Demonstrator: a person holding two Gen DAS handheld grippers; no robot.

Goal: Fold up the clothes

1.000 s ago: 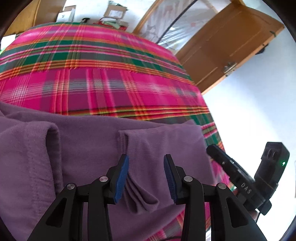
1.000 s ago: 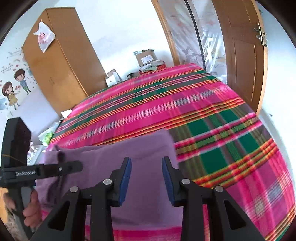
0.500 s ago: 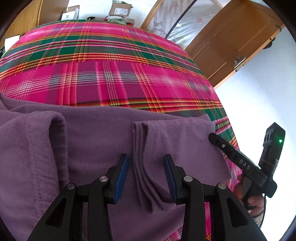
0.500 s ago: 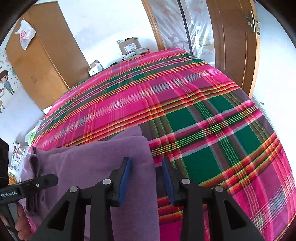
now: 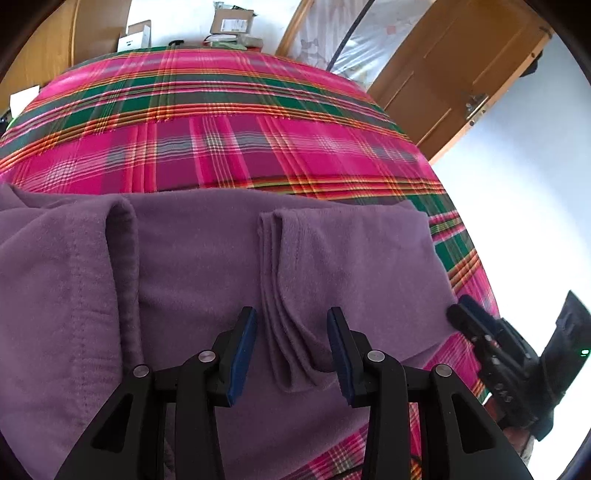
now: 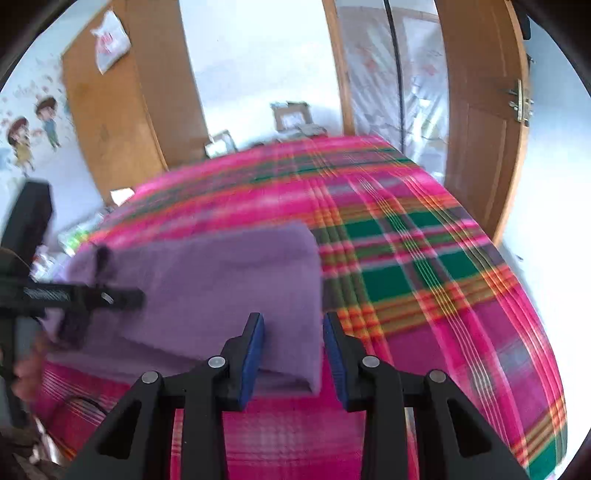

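On the plaid bedspread: purple fleece garment, layered, long axis 9-to-3 o'clock. Left gripper spread, empty, straddling the stacked fold edge at 12 o'clock. Right gripper spread, empty, over the garment's 3 o'clock end.

We see a bed under a pink and green plaid cover, white walls, a tall wooden wardrobe, a wooden door, cardboard boxes beyond the bed, cartoon wall stickers, bright daylight.
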